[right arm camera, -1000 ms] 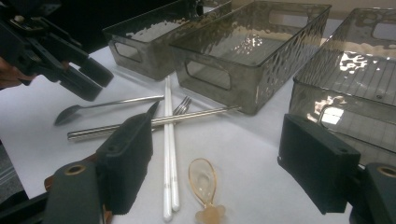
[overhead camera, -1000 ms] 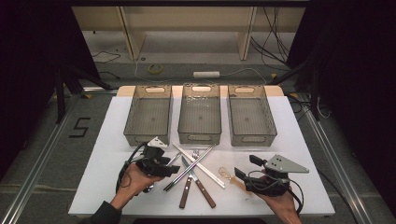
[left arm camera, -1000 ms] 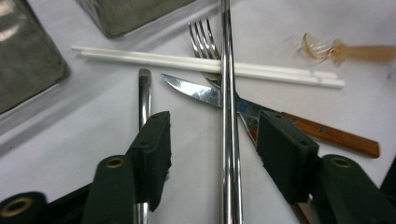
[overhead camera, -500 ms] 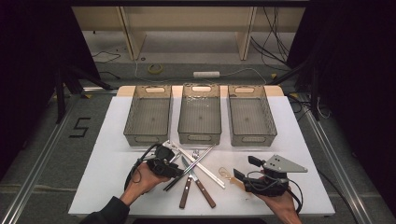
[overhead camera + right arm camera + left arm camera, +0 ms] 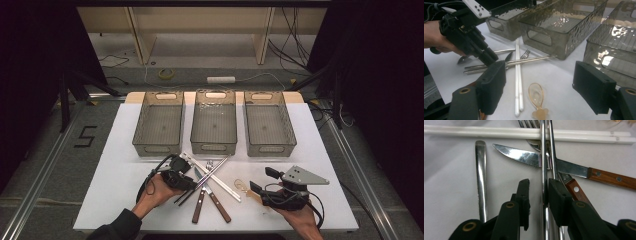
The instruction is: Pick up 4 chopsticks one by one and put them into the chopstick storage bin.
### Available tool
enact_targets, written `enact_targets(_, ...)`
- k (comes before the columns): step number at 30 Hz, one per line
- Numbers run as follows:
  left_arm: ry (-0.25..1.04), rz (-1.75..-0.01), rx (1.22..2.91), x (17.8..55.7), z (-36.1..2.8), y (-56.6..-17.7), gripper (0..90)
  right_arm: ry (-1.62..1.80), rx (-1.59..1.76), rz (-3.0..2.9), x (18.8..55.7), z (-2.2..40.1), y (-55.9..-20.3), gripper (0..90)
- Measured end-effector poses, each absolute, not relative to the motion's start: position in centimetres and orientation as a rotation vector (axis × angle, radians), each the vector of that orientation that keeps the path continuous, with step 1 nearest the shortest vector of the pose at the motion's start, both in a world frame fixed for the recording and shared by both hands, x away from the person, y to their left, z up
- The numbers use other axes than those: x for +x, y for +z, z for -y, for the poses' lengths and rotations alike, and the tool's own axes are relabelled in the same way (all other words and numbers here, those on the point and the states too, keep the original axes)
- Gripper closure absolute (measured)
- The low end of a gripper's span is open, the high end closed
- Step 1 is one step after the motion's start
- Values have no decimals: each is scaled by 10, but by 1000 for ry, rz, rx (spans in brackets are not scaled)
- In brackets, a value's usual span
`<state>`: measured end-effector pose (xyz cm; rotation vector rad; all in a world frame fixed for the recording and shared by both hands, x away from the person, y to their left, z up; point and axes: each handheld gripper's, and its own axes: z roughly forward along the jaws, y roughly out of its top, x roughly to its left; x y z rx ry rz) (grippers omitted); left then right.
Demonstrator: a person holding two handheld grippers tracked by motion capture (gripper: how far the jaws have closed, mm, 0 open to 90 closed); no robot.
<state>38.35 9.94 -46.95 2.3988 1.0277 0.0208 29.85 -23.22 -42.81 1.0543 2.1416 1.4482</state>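
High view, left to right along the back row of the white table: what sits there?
Left clear smoky plastic bin → middle clear smoky plastic bin → right clear smoky plastic bin. All three stand side by side at the far part of the white table, and no cutlery shows in any of them.

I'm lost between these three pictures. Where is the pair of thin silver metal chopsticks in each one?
High view: the pair of thin silver metal chopsticks lies slantwise in the cutlery heap, below the middle bin.
Left gripper view: the pair runs straight up the middle of the picture.
Right gripper view: it lies nearly level, left of centre.
Shared landmark: the white plastic chopsticks, which the metal pair crosses in every view.
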Motion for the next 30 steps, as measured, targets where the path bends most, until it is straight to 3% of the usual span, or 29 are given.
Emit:
enact_targets(11,61,-1009,2427,383,-98,-472,829,1447,1049,-2153,299,231,-429,283)
enact_targets(30,145,-822,2413,366,-99,-443,845,1451,1048,-2156,298,232,-428,289)
